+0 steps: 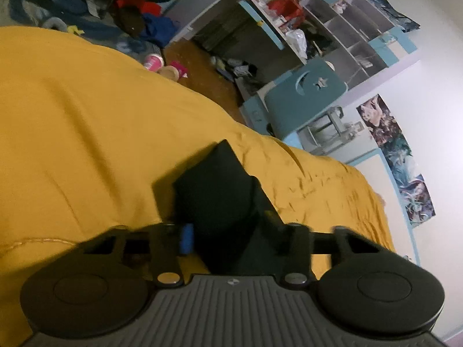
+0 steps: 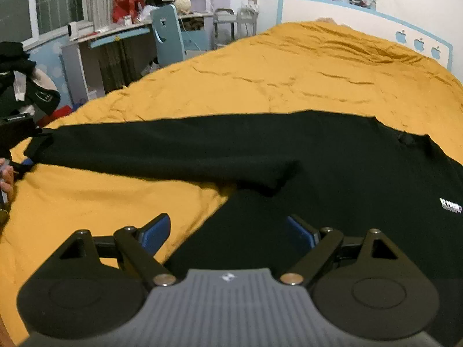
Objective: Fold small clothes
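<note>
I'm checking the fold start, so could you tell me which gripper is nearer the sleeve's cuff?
Left. The left gripper has the sleeve cuff between its fingers; the right gripper hangs open over the black top's body.

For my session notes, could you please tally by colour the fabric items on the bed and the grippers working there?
Black long-sleeved cotton top: 1
Mustard-yellow bed cover: 1
Black two-finger grippers with blue pads, left and right: 2
Total: 4
</note>
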`<state>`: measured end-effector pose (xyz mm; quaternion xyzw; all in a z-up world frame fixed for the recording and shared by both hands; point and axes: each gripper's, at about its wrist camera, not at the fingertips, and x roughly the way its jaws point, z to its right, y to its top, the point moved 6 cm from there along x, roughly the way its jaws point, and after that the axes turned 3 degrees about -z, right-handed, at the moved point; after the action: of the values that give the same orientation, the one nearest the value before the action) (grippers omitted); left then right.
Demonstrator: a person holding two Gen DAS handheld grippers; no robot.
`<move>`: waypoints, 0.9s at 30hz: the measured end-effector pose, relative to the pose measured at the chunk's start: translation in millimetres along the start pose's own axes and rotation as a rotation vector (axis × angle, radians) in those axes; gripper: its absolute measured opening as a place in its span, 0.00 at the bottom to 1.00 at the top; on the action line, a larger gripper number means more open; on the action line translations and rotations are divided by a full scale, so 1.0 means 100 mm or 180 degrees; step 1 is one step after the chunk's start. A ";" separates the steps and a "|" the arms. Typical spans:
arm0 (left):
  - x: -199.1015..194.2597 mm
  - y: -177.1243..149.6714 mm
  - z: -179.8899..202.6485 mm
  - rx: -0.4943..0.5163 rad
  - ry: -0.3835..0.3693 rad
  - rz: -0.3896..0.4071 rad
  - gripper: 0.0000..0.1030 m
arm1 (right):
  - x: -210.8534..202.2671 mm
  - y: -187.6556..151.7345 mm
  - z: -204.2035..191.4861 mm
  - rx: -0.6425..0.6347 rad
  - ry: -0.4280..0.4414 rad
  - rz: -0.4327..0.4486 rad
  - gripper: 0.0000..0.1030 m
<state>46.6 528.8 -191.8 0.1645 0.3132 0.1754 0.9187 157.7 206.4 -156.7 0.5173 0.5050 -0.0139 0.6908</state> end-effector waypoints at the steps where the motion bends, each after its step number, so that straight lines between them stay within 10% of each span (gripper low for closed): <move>1: 0.00 0.01 0.00 -0.0024 -0.0027 -0.0021 0.20 | 0.00 -0.01 0.03 0.0006 -0.0017 -0.0019 0.80; 8: -0.10 0.10 0.40 0.0265 -0.0210 0.0063 0.10 | -0.20 -0.15 0.36 0.0099 -0.0183 -0.0094 0.80; 15: -0.32 -0.19 1.83 0.1010 -0.0790 0.0006 0.10 | -0.57 -0.41 0.95 0.0393 -0.0360 -0.0095 0.80; 27: -0.31 -2.80 4.26 0.1958 -0.2296 -0.1180 0.09 | -1.18 -1.03 2.25 0.1393 -0.0535 0.0000 0.80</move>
<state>354.9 186.1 28.4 0.4192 0.0372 -0.1589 0.8931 198.0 -65.2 -155.1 0.6518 0.4307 -0.1662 0.6018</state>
